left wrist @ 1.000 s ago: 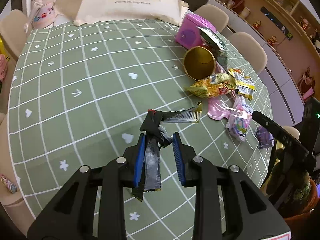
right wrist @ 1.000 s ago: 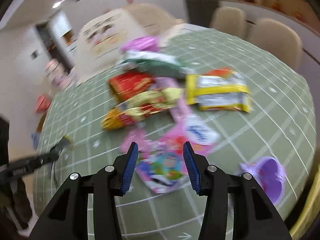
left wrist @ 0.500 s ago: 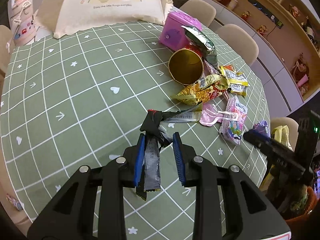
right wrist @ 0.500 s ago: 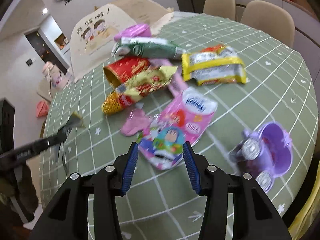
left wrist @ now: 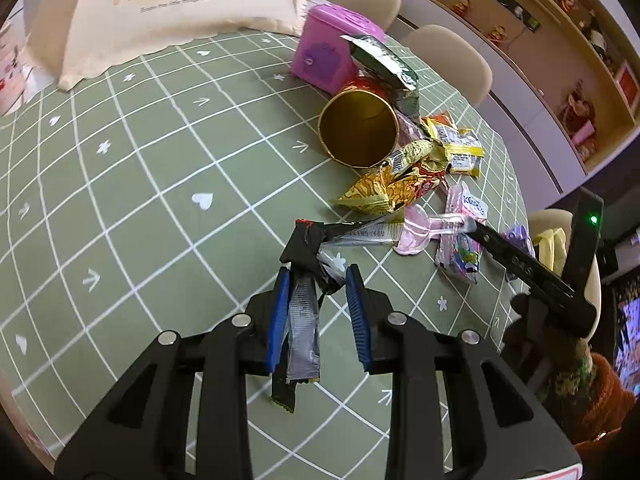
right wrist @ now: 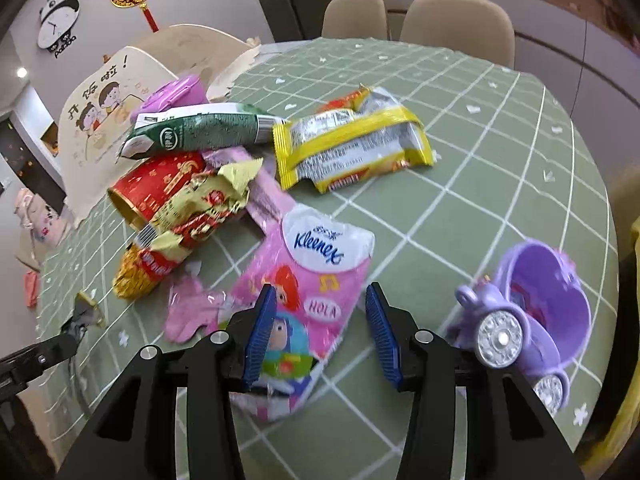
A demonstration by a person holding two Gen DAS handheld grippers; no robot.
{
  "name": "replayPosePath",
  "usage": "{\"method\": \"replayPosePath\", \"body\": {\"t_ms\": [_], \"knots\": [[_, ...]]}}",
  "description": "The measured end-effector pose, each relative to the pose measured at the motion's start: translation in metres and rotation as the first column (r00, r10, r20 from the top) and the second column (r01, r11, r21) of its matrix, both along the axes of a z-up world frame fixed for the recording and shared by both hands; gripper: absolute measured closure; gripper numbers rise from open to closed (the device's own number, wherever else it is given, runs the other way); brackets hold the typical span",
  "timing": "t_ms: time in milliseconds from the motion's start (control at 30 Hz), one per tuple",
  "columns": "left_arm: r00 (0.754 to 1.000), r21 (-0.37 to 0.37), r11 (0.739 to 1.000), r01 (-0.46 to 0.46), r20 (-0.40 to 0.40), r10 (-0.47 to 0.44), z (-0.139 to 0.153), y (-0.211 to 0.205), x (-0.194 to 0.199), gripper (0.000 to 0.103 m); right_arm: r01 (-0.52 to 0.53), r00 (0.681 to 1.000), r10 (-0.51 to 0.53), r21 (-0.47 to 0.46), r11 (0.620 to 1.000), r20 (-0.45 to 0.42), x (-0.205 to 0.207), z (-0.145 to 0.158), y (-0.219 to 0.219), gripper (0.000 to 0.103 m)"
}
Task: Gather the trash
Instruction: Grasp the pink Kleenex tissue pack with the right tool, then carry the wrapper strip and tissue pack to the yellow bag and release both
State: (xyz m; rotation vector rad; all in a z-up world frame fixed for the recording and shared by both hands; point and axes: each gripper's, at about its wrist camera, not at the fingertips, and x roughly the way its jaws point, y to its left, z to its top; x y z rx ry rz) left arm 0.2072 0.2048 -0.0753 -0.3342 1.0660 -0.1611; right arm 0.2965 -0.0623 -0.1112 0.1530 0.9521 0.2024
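My left gripper (left wrist: 318,280) is shut on a bunch of black and silver wrappers (left wrist: 304,312). They hang between its blue pads above the green checked tablecloth (left wrist: 140,200). My right gripper (right wrist: 320,296) hovers low over a pink Kleenex tissue pack (right wrist: 320,256). Its jaws are opening, the pack's near end lies under the gap, and the pads do not press on it. One of its fingers (left wrist: 516,258) shows at the right of the left wrist view. A trash pile lies beyond: a red and gold can (right wrist: 160,184), a gold noodle wrapper (right wrist: 188,224), a yellow wrapper (right wrist: 352,144) and a green pouch (right wrist: 200,132).
A purple toy carriage (right wrist: 532,308) stands close to my right gripper's right side. A pink box (left wrist: 328,56) and a cream food cover (left wrist: 180,0) sit at the far side. Beige chairs (right wrist: 456,20) ring the round table. A pink plastic scrap (right wrist: 188,312) lies left of the tissue pack.
My left gripper has carried its wrappers across the table toward the trash pile. My right gripper has sunk toward the pink tissue pack and its jaws have widened.
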Motion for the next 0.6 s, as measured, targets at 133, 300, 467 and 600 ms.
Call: {"method": "replayPosePath", "body": {"t_ms": [133, 300, 467, 600], "knots": [[0.999, -0.007, 0.999, 0.033, 0.008, -0.033, 0.0, 0.002, 0.005, 0.077, -0.027, 0.999, 0.026, -0.043, 0.999, -0.02, 0.007, 0.002, 0.009, 0.044], [0.998, -0.023, 0.998, 0.057, 0.008, -0.056, -0.003, 0.003, 0.009, 0.077, -0.06, 0.997, 0.053, -0.111, 0.992, -0.063, 0.013, 0.008, 0.012, 0.087], [0.997, -0.044, 0.996, 0.08, 0.027, -0.079, 0.001, -0.002, 0.013, 0.077, -0.044, 0.999, 0.045, -0.085, 0.995, 0.018, 0.001, 0.046, -0.001, 0.093], [0.995, -0.061, 0.994, 0.086, 0.065, -0.082, 0.013, -0.013, 0.018, 0.077, -0.024, 0.995, 0.035, -0.105, 0.994, 0.098, -0.011, 0.085, -0.015, 0.094]]}}
